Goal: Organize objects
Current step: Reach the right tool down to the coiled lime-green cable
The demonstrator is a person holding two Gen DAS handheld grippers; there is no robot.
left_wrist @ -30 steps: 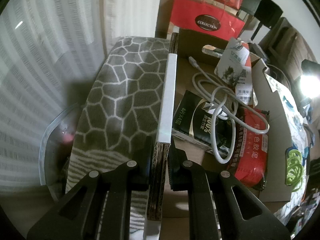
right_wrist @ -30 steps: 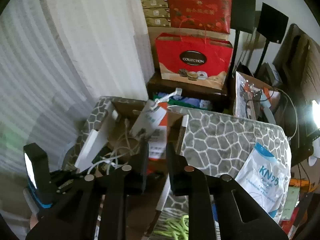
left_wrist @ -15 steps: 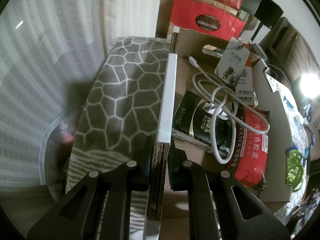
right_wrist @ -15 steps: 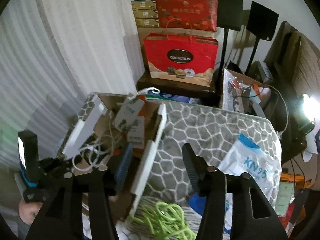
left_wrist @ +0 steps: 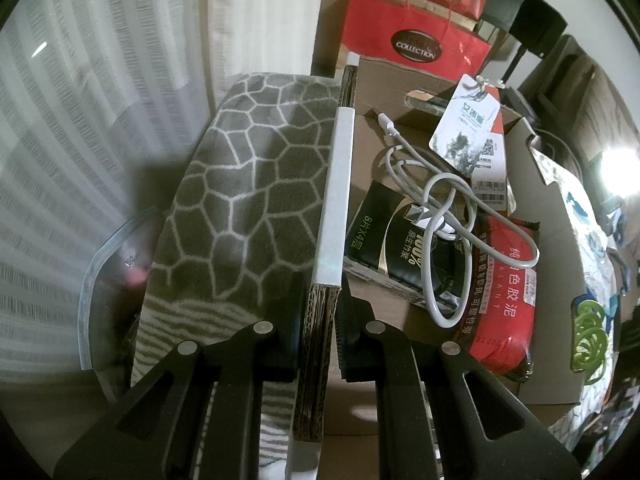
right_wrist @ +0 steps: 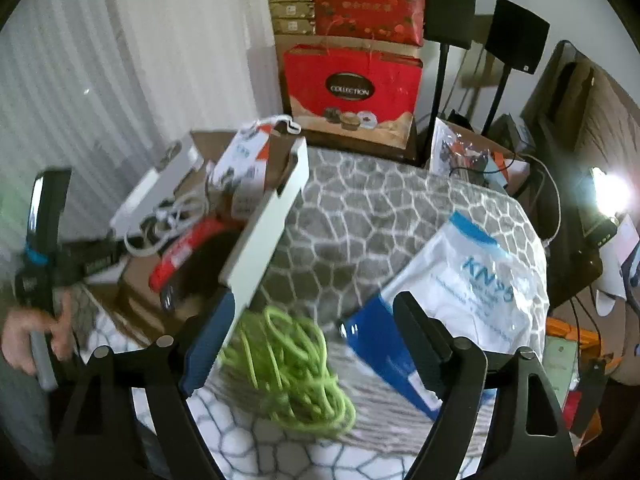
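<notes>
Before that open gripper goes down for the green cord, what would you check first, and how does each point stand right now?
1. Right gripper open wide enough: ok, its jaws stand well apart.
2. Green cord between the jaws: ok, the bundle lies on the blanket in the gap.
3. Cord free of neighbours: cannot tell; the picture is blurred, and the box wall and blue packet sit close on either side.
4. Left gripper steadying the cardboard box: ok, shut on its side wall.
5. Room in the box: ok, though the white cable, black pack and red bag already fill much of the floor.
</notes>
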